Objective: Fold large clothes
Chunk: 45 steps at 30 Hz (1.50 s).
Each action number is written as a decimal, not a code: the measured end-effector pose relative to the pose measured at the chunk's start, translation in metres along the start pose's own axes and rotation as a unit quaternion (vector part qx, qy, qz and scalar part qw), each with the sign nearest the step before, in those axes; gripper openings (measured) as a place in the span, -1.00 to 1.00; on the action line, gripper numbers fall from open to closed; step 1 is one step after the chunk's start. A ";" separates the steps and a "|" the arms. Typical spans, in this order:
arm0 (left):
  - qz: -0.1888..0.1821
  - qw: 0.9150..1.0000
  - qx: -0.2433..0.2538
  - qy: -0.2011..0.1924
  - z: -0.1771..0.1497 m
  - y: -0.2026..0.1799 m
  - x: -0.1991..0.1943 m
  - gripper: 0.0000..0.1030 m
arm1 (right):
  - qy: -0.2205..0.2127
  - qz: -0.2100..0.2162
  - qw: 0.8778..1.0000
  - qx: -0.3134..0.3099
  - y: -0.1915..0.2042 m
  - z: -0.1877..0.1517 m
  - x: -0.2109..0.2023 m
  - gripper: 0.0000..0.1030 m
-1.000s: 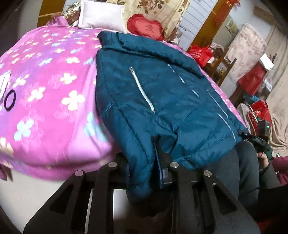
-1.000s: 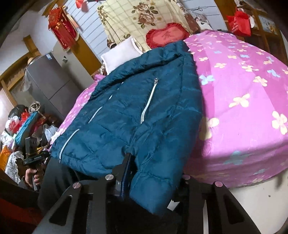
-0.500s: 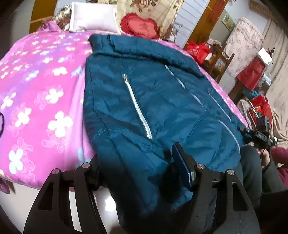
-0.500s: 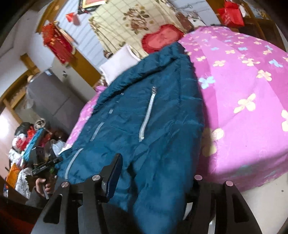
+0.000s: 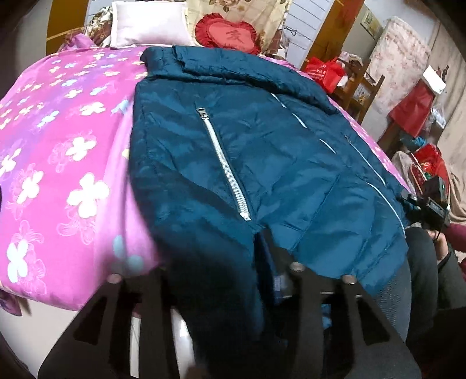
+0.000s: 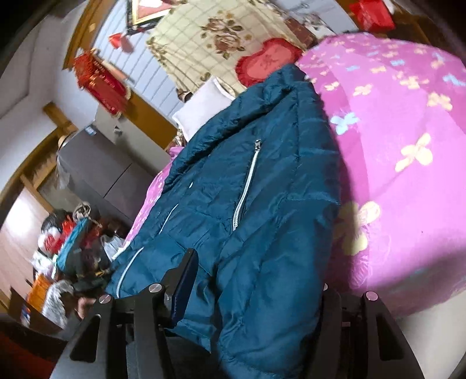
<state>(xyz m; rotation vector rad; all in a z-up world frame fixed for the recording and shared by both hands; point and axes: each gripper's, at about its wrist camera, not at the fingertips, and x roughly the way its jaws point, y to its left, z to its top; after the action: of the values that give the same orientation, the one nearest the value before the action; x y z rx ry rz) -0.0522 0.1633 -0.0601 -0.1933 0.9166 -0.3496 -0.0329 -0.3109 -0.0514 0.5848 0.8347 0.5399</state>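
Note:
A dark teal padded jacket [image 5: 262, 151] with silver zips lies face up on a pink flowered bedspread [image 5: 58, 145]; its lower corners hang over the bed's near edge. My left gripper [image 5: 224, 280] stands with its jaws apart around the jacket's lower left corner, the fabric draped between the fingers. In the right wrist view the jacket [image 6: 250, 204] fills the middle. My right gripper [image 6: 253, 291] is open, jaws wide either side of the jacket's lower right corner.
A white pillow [image 5: 148, 23] and a red heart cushion [image 5: 230, 35] lie at the bed's head. Red bags [image 5: 323, 73] and wooden furniture crowd the right side. A grey cabinet [image 6: 99, 175] stands beside the bed. The person's dark-trousered legs [image 5: 407, 280] are at the bed's near edge.
Both grippers were shut on the jacket's lower corners a second ago and have since opened. They have moved forward over the hem, and the right wrist view has tilted.

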 end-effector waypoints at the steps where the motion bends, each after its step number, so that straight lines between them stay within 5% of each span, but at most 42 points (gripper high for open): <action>1: -0.001 1.000 0.000 0.000 0.000 -0.001 0.001 -0.11 | 0.009 -0.022 1.000 -0.016 0.006 0.002 0.003 -0.04; 5: -0.003 1.000 -0.007 -0.006 0.001 0.001 0.002 -0.08 | 0.010 -0.045 0.998 -0.039 0.011 0.001 0.010 -0.47; 10: -0.008 0.999 -0.030 -0.013 0.000 0.002 0.001 -0.09 | 0.006 -0.079 0.995 -0.065 0.018 -0.004 0.008 -0.59; 11: -0.008 0.999 -0.036 -0.009 0.001 0.002 0.001 -0.16 | 0.008 -0.090 0.993 -0.077 0.023 -0.004 0.009 -0.63; 13: 0.010 0.999 -0.035 -0.009 0.003 0.000 -0.001 -0.62 | 0.006 -0.096 0.991 -0.095 0.032 -0.002 0.006 -0.70; 16: 0.006 0.999 -0.041 -0.032 0.006 0.001 -0.013 -0.76 | -0.008 -0.096 0.989 -0.115 0.045 0.004 -0.003 -0.74; 21: 0.012 0.997 -0.051 -0.053 0.014 0.006 -0.025 -0.77 | -0.026 -0.103 0.985 -0.133 0.058 0.009 -0.015 -0.75; 28: 0.103 0.994 -0.037 -0.019 0.006 -0.014 -0.008 -0.69 | -0.019 -0.146 0.983 -0.106 0.060 0.003 -0.006 -0.75; 34: 0.171 0.985 -0.020 -0.026 0.001 -0.031 -0.003 -0.66 | -0.006 -0.194 0.976 -0.103 0.064 -0.001 0.001 -0.75; 45: 0.205 0.978 -0.032 -0.017 -0.003 -0.033 0.008 -0.59 | 0.010 -0.243 0.966 -0.092 0.060 -0.008 0.012 -0.75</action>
<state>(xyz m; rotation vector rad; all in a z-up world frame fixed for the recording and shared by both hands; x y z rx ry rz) -0.0573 0.1292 -0.0580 -0.0657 0.9108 0.0655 -0.0450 -0.2579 -0.0214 0.1902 0.8978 0.1698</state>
